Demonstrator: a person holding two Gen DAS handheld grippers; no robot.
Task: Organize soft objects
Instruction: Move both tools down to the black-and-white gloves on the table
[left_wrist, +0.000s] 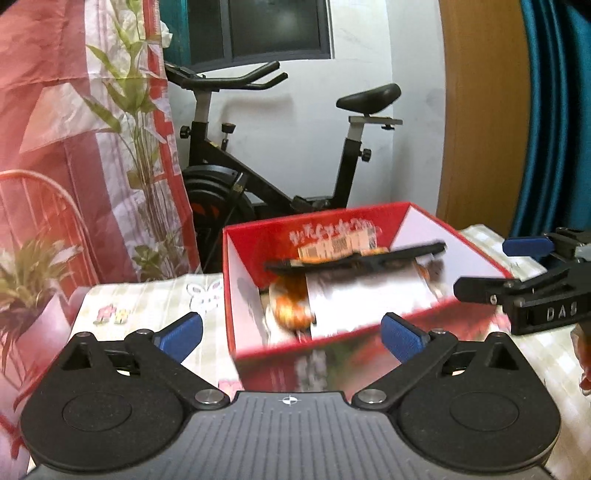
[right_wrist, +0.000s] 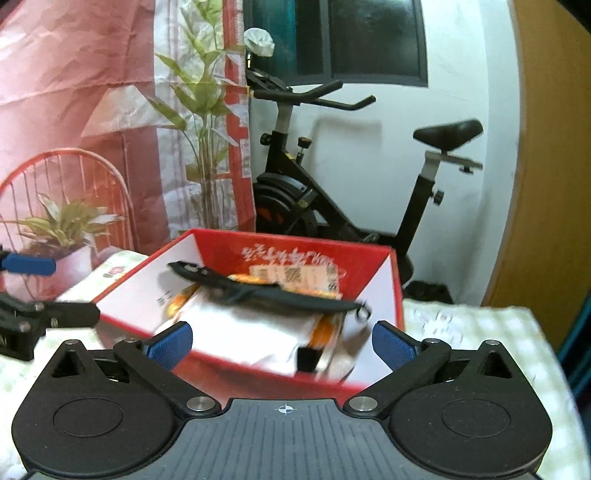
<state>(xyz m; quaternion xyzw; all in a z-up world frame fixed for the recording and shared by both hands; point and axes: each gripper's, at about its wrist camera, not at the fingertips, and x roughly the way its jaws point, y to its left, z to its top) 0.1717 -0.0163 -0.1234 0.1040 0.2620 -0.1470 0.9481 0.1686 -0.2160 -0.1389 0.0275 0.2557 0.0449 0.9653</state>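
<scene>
An open red box (left_wrist: 413, 317) with white inner walls stands on the table, also in the right wrist view (right_wrist: 397, 280). Inside lie white soft packets (left_wrist: 369, 295) (right_wrist: 258, 332), an orange item (left_wrist: 290, 308) (right_wrist: 325, 330) and a long black strip (left_wrist: 354, 260) (right_wrist: 266, 290) across the top. My left gripper (left_wrist: 291, 334) is open and empty just in front of the box. My right gripper (right_wrist: 282, 341) is open and empty at the box's near wall; it also shows in the left wrist view (left_wrist: 495, 267).
The table has a pale checked cloth (left_wrist: 155, 306) (right_wrist: 472, 325). A black exercise bike (left_wrist: 280, 155) (right_wrist: 332, 192) stands behind the table. A pink printed curtain (left_wrist: 74, 129) hangs at left, a wooden door (left_wrist: 480, 110) at right.
</scene>
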